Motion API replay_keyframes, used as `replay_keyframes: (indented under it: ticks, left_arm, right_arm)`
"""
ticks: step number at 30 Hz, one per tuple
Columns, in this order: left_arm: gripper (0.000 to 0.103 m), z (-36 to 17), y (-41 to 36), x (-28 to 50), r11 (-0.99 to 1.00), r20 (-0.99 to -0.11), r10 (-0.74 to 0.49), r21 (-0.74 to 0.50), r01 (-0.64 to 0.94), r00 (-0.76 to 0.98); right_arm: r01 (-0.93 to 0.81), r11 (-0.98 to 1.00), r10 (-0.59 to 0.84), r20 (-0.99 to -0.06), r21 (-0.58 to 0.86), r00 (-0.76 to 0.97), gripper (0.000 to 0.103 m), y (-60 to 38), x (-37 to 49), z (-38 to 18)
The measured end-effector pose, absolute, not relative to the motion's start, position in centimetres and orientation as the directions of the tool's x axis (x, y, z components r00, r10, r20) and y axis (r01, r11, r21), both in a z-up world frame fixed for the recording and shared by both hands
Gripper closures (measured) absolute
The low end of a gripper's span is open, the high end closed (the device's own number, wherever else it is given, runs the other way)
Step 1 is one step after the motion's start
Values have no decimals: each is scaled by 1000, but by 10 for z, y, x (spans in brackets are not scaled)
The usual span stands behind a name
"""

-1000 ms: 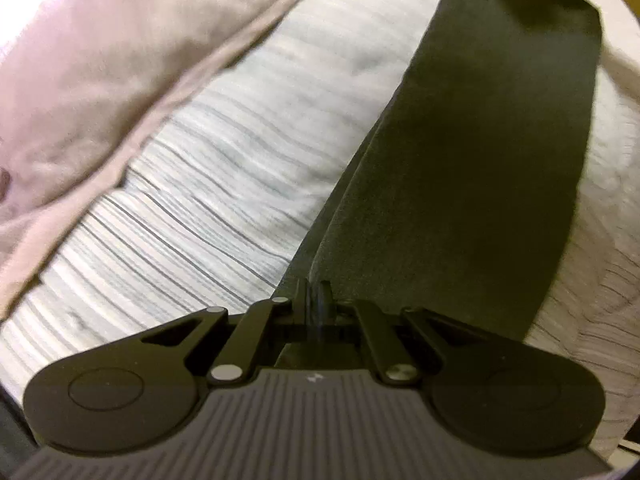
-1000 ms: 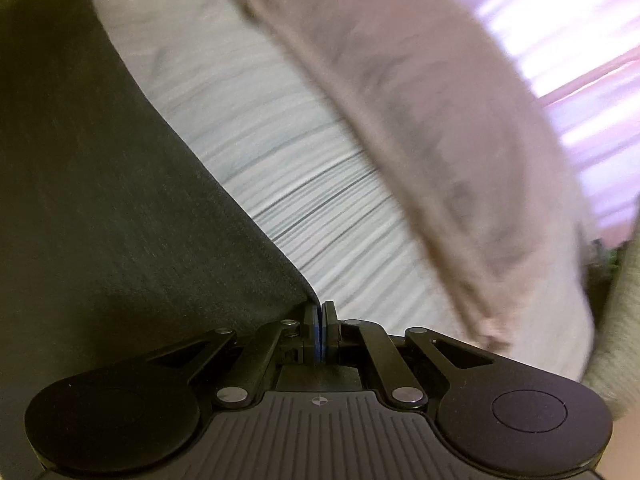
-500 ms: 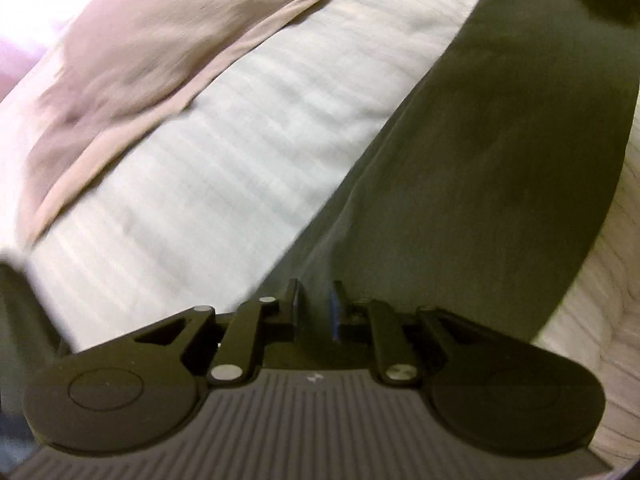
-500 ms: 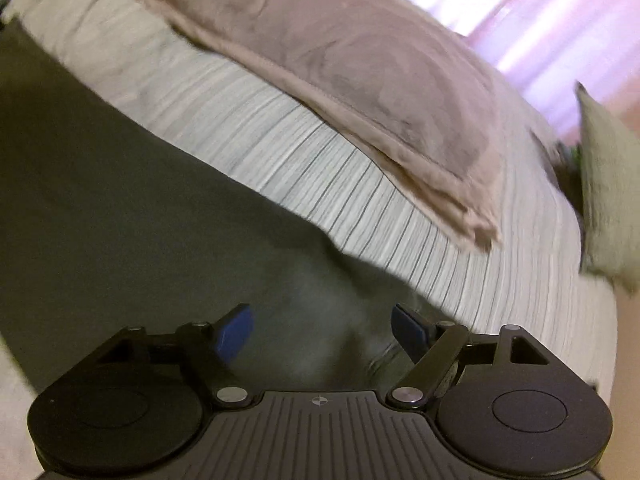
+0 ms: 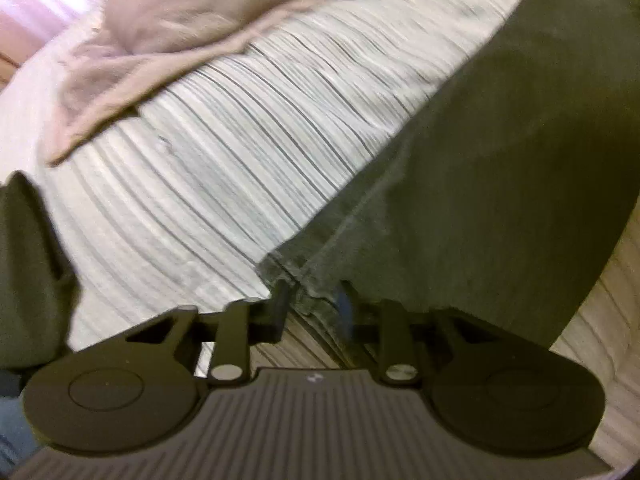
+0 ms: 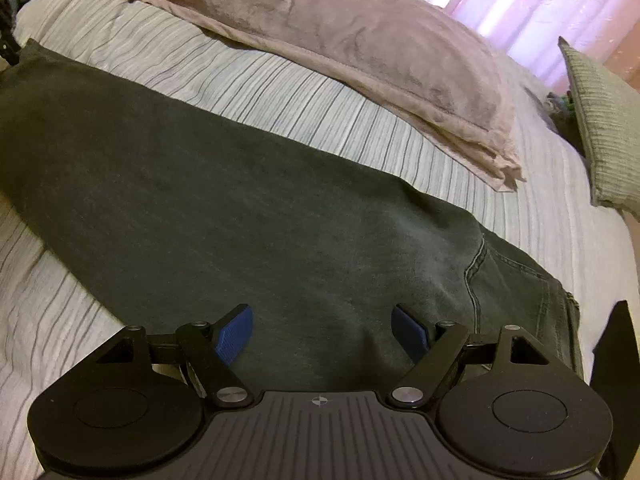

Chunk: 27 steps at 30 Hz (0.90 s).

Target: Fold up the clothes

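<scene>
Here, dark jeans [image 6: 248, 208] lie flat on the striped bedspread [image 6: 280, 92], both claws released.
The right gripper [image 6: 322, 334] hangs spread wide over the jeans, whose long axis runs from its near right, at the stitched seat, away to its far left. The left gripper [image 5: 310, 306] stands parted around a hem corner, not pinching it; the leg stretches ahead to its right. A pink blanket [image 6: 340, 40] lies beyond.

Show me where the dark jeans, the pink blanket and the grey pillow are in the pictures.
dark jeans [image 6: 240, 208]: right wrist view, middle of the flat leg.
pink blanket [image 6: 340, 40]: right wrist view, its folded top surface.
grey pillow [image 6: 600, 128]: right wrist view, its ribbed face.
</scene>
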<state>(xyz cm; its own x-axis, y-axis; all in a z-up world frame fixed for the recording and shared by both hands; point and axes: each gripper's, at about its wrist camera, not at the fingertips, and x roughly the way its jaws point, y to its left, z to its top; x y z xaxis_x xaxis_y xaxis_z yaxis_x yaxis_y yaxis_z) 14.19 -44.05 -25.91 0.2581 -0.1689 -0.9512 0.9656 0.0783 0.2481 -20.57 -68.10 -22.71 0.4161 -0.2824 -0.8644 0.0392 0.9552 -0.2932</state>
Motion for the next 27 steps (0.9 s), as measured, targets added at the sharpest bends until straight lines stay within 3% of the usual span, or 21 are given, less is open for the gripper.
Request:
replay_keyframes:
  ticks: [7,12,15,19,22,27]
  left_arm:
    - [98,-216,-428,150,141,-905,-280,293,946,322]
    - [96,-249,-437,150,98,-929,-202,296,950,310]
    - [88,-249,-434,146,104,-922,-188,325,940,340]
    - [87,-238,-423,131,40,-898,-168,405,913,406]
    - [87,-222,-437,92,-21,-899,-238,384,923,368]
    - [72,-192,-463,23,-131,-892,-359,339,932,274]
  right_arm:
    - [122,943,-333,-843,-311,422,24,-672,-206,-214]
    - [210,942,-329,-854,-263,404,24,-664,-212,-214]
    - [312,929,-321,-858,-201,400,24,-664,-234,-211]
    - [497,854,-351,-878,-157,326,24,-682,-274,-217]
    - [663,745,-357,-885,-75,301,23,-701,-310,-214]
    - [761,648,-354,-876,23,327,24,-723,-343,-204]
